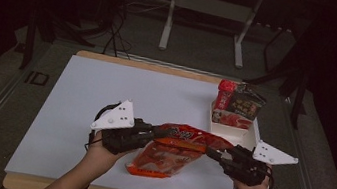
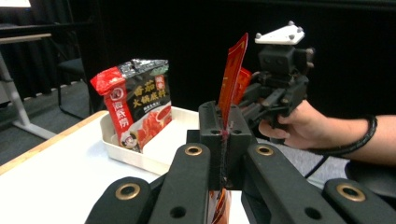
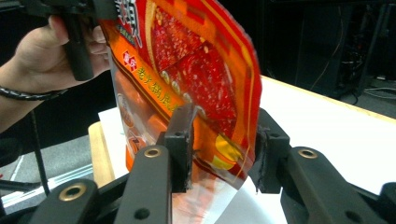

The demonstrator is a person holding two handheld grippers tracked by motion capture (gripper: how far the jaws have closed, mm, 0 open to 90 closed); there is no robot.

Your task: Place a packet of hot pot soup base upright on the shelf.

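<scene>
Dim room, white table (image 1: 105, 95). Left gripper (image 1: 163, 133) is clamped tight on one edge of the orange snack bag (image 1: 173, 151), the foil pinched flat between its jaws. Right gripper (image 1: 213, 154) straddles the bag's opposite edge, jaws narrowed around it; whether both pads press seems likely but is hard to confirm. Between the grippers the bag hangs just above the table. Beyond it, a white tray (image 1: 252, 132) holds two upright sauce packets (image 1: 238, 105).

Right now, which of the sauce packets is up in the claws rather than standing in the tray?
The orange-red packet, stretched between the left claw and right claw above the table. The red-and-black packet stands upright in the white tray.
</scene>
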